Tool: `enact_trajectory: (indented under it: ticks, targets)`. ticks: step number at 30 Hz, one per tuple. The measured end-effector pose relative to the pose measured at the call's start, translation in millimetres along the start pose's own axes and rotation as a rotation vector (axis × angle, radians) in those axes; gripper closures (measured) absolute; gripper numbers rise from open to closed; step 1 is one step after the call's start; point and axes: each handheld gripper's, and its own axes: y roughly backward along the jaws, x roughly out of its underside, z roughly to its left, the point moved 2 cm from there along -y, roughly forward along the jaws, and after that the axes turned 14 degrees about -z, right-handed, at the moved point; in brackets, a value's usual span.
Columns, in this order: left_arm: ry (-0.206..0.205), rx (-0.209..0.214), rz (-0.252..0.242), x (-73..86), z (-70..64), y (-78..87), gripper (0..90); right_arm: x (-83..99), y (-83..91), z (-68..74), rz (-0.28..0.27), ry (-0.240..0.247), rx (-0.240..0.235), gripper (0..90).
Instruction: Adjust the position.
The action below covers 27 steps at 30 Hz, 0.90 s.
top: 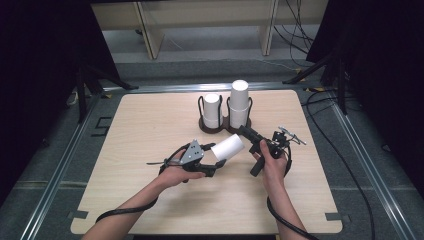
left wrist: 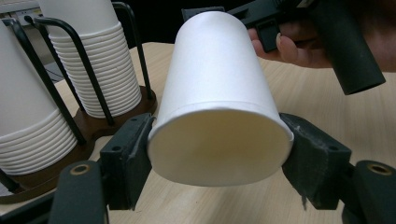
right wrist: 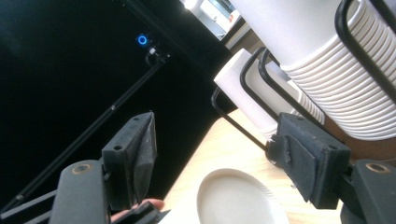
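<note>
I see two stacks of white cups (top: 239,102) in a dark wire holder (top: 224,124) at the desk's (top: 150,130) far side.

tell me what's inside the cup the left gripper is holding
Nothing can be seen inside: the cup lies sideways in the left gripper, and the end facing that gripper's camera is a flat white face. The right gripper view shows a closed round end too, so the inside stays hidden.

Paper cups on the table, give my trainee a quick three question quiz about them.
1. True or false: the left gripper is shut on a paper cup.
2. How many stacks of cups stand in the wire holder?
3. The right gripper fingers are: A) open, B) shut on a cup.

Key: 1 true. 2 two: a short stack and a tall stack. 3 A.
</note>
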Motion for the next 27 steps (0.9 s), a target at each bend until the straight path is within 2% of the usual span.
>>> enact_trajectory:
  ticks: [1,2,4,10,11,12,14,16,17,21,22,23,24,25,26,27]
  targets:
    - [-0.002,0.002,-0.004,0.0,0.9,1.0,28.9,-0.7,1.1,-0.5,0.003,0.020,-0.007,30.2]
    - [-0.002,0.002,-0.004,0.0,0.9,1.0,29.0,-0.7,1.1,-0.5,0.003,0.020,-0.007,30.2]
    - [-0.010,0.003,0.018,-1.4,4.0,7.6,29.0,-3.4,4.7,-0.8,0.019,0.067,0.020,30.2]
    - [-0.030,0.018,0.041,-3.5,11.4,22.4,29.1,-8.3,15.7,-4.4,0.055,0.203,0.033,30.4]
    - [-0.035,0.021,0.053,-4.3,12.5,25.2,29.1,-8.6,16.3,-4.7,0.060,0.230,0.050,30.5]
    - [-0.040,0.021,0.058,-5.2,13.7,27.8,29.0,-8.8,18.1,-5.2,0.072,0.265,0.044,30.7]
    - [-0.041,0.029,0.066,-6.9,15.7,32.6,29.1,-8.5,21.5,-5.1,0.098,0.293,0.042,30.8]
    - [-0.052,0.044,0.081,-8.6,17.9,37.6,29.1,-8.2,24.1,-6.3,0.122,0.359,0.044,31.0]
    - [-0.054,0.048,0.081,-9.1,18.3,39.5,29.0,-7.4,25.1,-5.3,0.131,0.367,0.039,31.1]
    - [-0.074,0.079,0.104,-11.9,20.1,47.2,29.0,-5.1,28.2,-4.5,0.191,0.468,0.031,31.1]
    - [-0.078,0.092,0.109,-12.7,20.9,48.8,29.0,-3.6,28.3,-4.5,0.208,0.475,0.031,31.1]
    - [-0.084,0.090,0.116,-13.7,21.2,50.9,29.1,-2.3,28.1,-3.9,0.213,0.497,0.024,31.1]
    - [-0.084,0.090,0.116,-13.7,21.2,50.9,29.0,-2.3,28.1,-3.9,0.213,0.497,0.024,31.1]
    - [-0.087,0.100,0.116,-14.8,22.5,53.6,29.1,-0.6,29.0,-3.8,0.234,0.521,0.029,31.0]
    - [-0.090,0.103,0.125,-15.6,23.2,55.5,29.3,0.1,29.1,-4.6,0.243,0.529,0.013,31.0]
    - [-0.083,0.111,0.122,-16.2,23.7,56.2,29.5,1.2,29.7,-3.7,0.261,0.520,0.019,30.8]
